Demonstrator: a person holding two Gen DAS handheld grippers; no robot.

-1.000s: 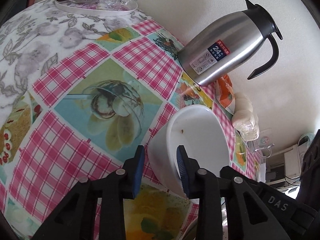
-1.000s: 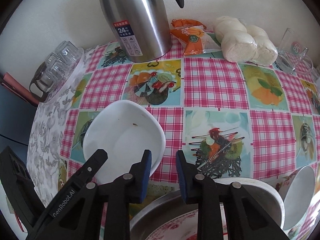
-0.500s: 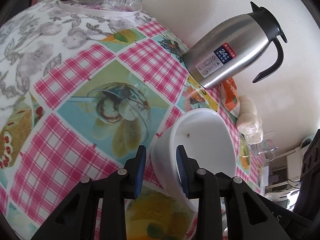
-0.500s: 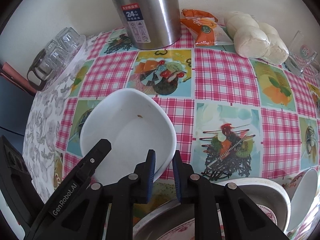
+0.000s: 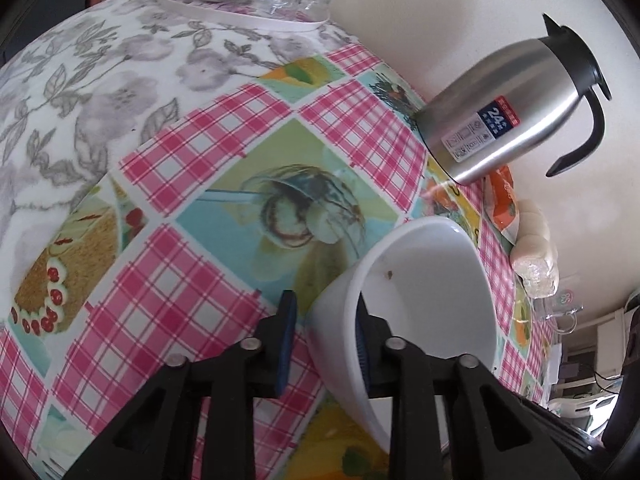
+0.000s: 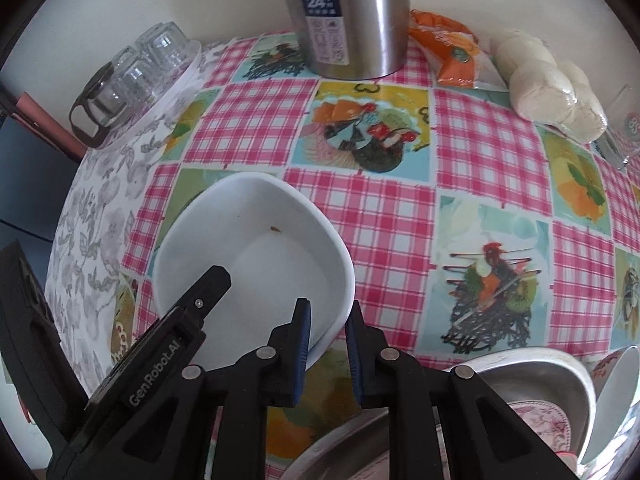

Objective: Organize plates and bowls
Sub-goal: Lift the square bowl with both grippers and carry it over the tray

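- Deep white ceramic bowl [image 6: 256, 264] with rounded-square rim is sitting tilted on the pink-checked picture oilcloth [image 6: 400, 216], in front of the tall stainless steel thermos jug [image 6: 352, 16] and apart from it.
- Left gripper [image 5: 324, 344] is straddling the bowl's [image 5: 424, 292] near wall: one blue pad inside, the other outside. Jaws are closing on that wall; outer pad is looking a little off the wall, so contact there is unclear.
- Right gripper [image 6: 328, 348] is straddling the rim corner nearest it, one blue pad inside, one outside, jaws narrow. Cannot tell if the pads are actually pressing.
- Small brown speck is showing on the bowl's inner wall.
- Stack of metal and patterned dishes [image 6: 520, 400] is lying at the table's near edge, right of the bowl as seen from the jug's front.
- Orange snack packet [image 6: 448, 52] and bag of white buns [image 6: 552, 92] are lying just right of the jug.
- Upturned clear glasses on a white tray [image 6: 136, 76] are standing left of the jug.
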